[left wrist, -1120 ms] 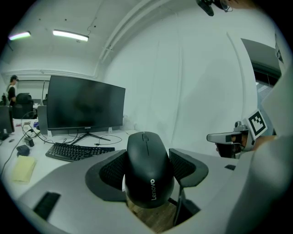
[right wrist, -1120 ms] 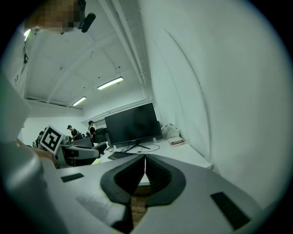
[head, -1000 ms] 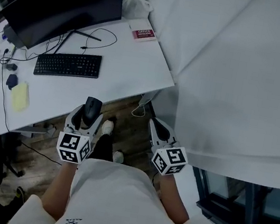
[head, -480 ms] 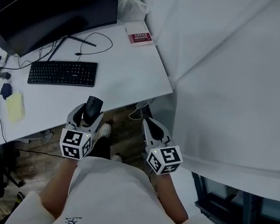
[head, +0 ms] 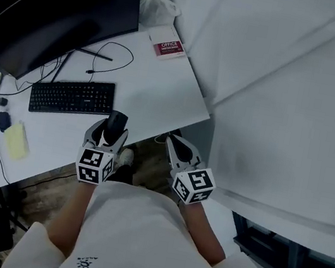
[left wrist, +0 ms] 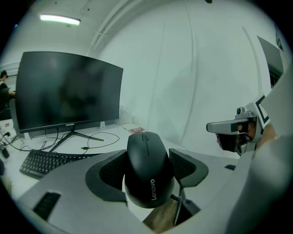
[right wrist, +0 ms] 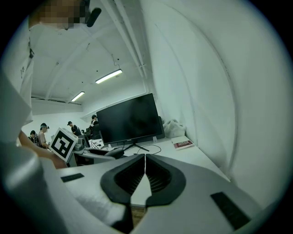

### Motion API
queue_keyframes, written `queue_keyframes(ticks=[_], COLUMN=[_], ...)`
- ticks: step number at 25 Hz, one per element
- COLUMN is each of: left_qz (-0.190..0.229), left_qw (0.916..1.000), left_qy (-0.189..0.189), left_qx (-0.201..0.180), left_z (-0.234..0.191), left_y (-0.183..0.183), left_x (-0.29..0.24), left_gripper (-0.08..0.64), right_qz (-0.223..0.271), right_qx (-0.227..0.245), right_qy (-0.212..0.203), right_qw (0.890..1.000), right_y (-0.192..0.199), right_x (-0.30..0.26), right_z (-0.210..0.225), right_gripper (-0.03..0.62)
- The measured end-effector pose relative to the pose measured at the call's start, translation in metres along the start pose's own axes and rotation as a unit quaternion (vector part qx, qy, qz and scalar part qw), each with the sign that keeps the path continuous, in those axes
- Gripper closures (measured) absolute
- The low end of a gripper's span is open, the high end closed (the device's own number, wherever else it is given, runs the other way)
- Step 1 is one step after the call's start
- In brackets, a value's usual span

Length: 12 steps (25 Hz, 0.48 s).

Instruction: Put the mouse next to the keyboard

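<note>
With the left tool gripping the black mouse by its sides above the near edge of the counter, carry it level to the bare spot just right of the keyboard and set it flat before releasing; the right tool hangs pinched shut, empty.
</note>
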<state>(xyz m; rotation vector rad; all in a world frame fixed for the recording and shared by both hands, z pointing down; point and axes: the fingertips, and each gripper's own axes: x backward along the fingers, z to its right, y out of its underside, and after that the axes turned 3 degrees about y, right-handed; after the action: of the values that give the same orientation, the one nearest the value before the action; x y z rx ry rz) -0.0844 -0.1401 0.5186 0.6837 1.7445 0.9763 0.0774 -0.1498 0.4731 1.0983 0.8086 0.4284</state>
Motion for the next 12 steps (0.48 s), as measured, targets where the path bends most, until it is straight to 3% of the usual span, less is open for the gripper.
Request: queue_keyframes(ticks=[12], left_qz=[-0.011], left_qw=[0.9991], left_qy=[0.041], left_qx=[-0.001], left_z=[-0.039], left_y=[-0.015], left_x=[-0.036], left_gripper=[0.258], right_qz=[-0.012], right_qx=[-0.012], right_qy=[0.025], right_qw=[1.000], right_y=[-0.010], right_x=[-0.058], right_z=[0.003], right_gripper=[0.573])
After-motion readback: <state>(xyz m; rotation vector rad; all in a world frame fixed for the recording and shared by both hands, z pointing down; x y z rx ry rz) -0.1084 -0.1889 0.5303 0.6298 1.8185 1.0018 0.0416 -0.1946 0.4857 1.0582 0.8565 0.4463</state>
